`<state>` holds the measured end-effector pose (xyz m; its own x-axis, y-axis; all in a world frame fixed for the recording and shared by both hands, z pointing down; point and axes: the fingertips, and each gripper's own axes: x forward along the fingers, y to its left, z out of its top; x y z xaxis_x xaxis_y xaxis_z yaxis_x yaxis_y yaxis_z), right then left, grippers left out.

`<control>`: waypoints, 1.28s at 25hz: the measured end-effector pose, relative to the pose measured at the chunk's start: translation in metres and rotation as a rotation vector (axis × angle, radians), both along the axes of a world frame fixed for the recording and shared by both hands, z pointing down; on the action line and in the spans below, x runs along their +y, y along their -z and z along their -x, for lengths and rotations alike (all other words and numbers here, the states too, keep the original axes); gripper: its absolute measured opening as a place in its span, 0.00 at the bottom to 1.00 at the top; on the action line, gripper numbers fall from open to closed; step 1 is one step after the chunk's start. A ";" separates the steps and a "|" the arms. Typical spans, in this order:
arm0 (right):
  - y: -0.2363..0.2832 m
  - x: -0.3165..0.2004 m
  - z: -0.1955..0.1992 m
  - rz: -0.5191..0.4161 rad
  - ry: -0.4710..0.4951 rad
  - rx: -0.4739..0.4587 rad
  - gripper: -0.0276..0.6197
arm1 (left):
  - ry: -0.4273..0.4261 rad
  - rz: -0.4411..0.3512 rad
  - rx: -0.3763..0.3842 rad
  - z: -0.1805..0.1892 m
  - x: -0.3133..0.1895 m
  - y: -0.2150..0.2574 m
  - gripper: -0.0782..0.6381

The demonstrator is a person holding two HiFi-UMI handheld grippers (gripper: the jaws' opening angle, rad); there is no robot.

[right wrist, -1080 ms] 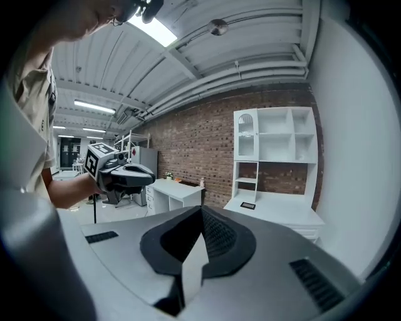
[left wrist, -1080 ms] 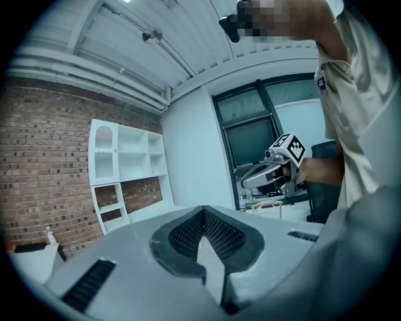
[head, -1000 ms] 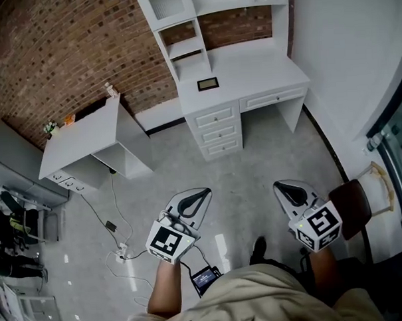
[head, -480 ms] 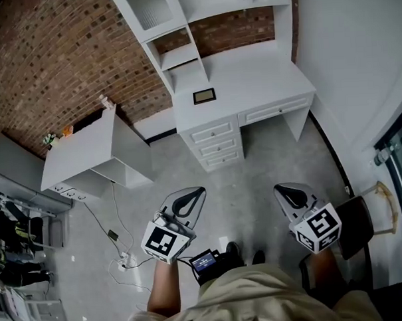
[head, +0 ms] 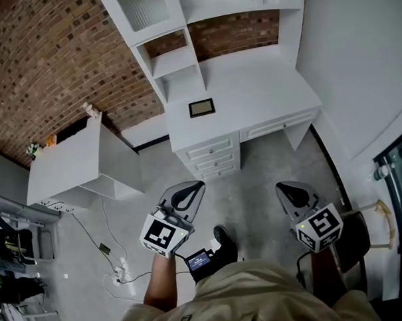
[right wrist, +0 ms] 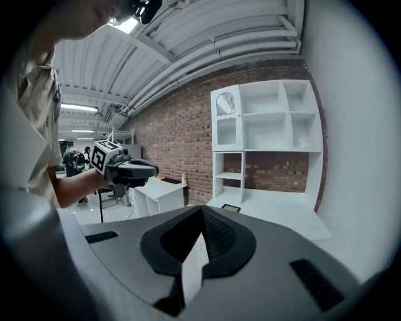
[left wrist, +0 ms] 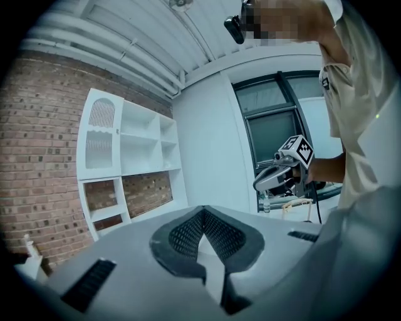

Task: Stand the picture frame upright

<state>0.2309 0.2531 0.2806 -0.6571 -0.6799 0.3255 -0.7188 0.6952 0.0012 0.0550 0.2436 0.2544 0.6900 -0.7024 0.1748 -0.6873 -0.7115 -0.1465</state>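
A small dark picture frame [head: 201, 108] lies flat on the white desk [head: 264, 94], near its left end below the shelves; the right gripper view shows the same picture frame [right wrist: 231, 207] far ahead. My left gripper [head: 190, 190] is shut and empty, held over the floor well short of the desk. At the same distance from the desk, my right gripper [head: 290, 190] is shut with nothing in it. In the left gripper view the jaws [left wrist: 202, 235] meet tip to tip; the right gripper view shows its jaws [right wrist: 199, 231] pressed together too.
A white hutch of open shelves [head: 176, 58] rises on the desk against the brick wall [head: 50, 56]. A drawer stack [head: 209, 156] sits under the desk. A low white cabinet [head: 68, 159] stands to the left, cables and a power strip [head: 119, 266] lie on the floor, and a chair [head: 354, 236] is at right.
Both grippers, still shut, have come closer to the desk as the person walks toward it; the desk and frame sit lower and larger in the head view.
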 end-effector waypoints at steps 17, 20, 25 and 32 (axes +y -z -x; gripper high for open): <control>0.031 -0.239 0.136 -0.052 0.029 0.026 0.05 | -0.009 -0.039 0.033 0.119 -0.220 0.025 0.12; 0.027 -0.274 0.144 -0.043 0.051 0.024 0.05 | 0.017 -0.025 0.030 0.128 -0.249 0.022 0.12; 0.005 -0.349 0.156 -0.026 0.106 0.009 0.05 | 0.078 -0.022 0.007 0.140 -0.315 0.006 0.12; -0.022 -0.468 0.176 0.008 0.237 0.033 0.05 | 0.168 0.045 0.005 0.145 -0.429 -0.019 0.12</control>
<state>0.0546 -0.2153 0.3023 -0.7867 -0.5056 0.3543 -0.5355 0.8444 0.0160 -0.0903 -0.1851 0.2736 0.5641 -0.7998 0.2053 -0.7979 -0.5920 -0.1138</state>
